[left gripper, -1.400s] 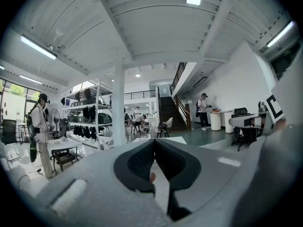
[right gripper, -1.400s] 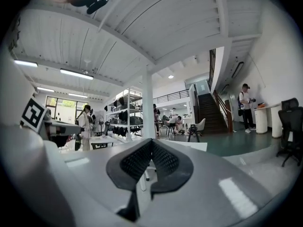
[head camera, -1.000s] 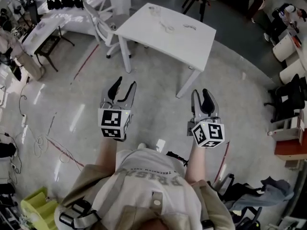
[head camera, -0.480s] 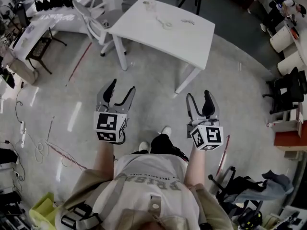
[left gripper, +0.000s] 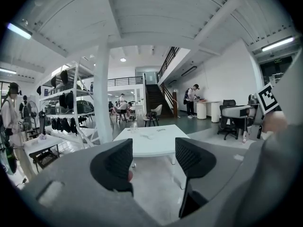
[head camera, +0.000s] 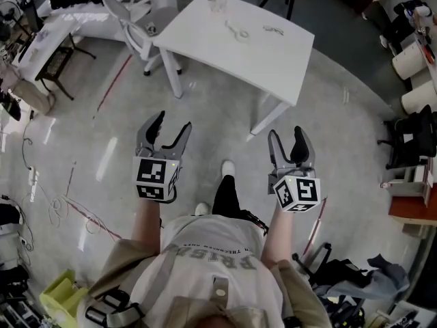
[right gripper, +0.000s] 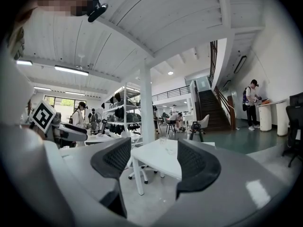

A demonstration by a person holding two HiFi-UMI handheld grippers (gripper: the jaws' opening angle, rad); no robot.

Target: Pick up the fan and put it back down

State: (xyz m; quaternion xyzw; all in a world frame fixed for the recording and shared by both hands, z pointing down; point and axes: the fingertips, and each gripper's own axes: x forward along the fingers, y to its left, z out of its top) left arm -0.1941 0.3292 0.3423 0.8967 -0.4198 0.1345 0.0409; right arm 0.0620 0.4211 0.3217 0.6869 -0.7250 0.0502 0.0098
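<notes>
Head view | left claw (head camera: 172, 121) just opened wide, empty | right claw (head camera: 287, 134) just opened wide, empty

White table (head camera: 273, 57) on grey floor (head camera: 218, 125); clear glass (head camera: 217, 4), small items (head camera: 237, 31) atop.

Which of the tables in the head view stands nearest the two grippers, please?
The white table straight ahead, its top almost bare. The cluttered tables at the upper left lie farther off.

Fan: too small to make out. A few small pale items (head camera: 237, 31), which cannot be identified, lie flat on the white table (head camera: 273, 63).
</notes>
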